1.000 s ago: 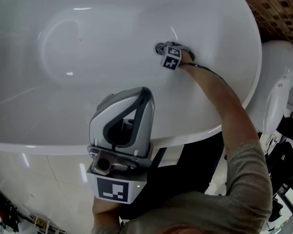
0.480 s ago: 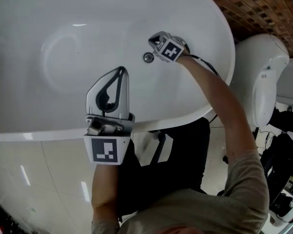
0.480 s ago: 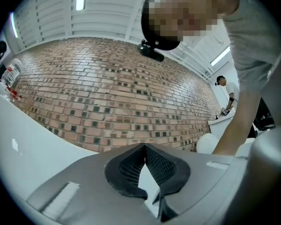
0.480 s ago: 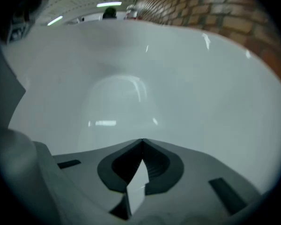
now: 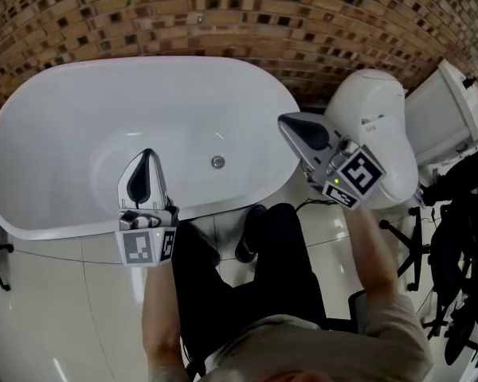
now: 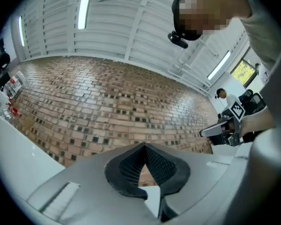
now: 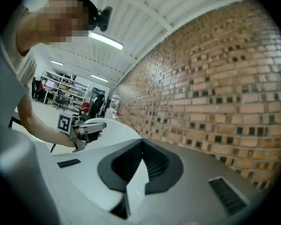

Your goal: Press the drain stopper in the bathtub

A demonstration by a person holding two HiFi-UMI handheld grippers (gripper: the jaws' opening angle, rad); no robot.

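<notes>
Drain stopper sits on the floor of the white bathtub, well apart from both tools. The left gripper hovers over the near rim, with the stopper at its 3 o'clock. The right gripper hangs past the tub's end, with the stopper at its 8 o'clock. Both have jaws pressed together on nothing. A clean press likely means lowering one closed tip straight onto the stopper's centre and pushing firmly without sliding off.
</notes>
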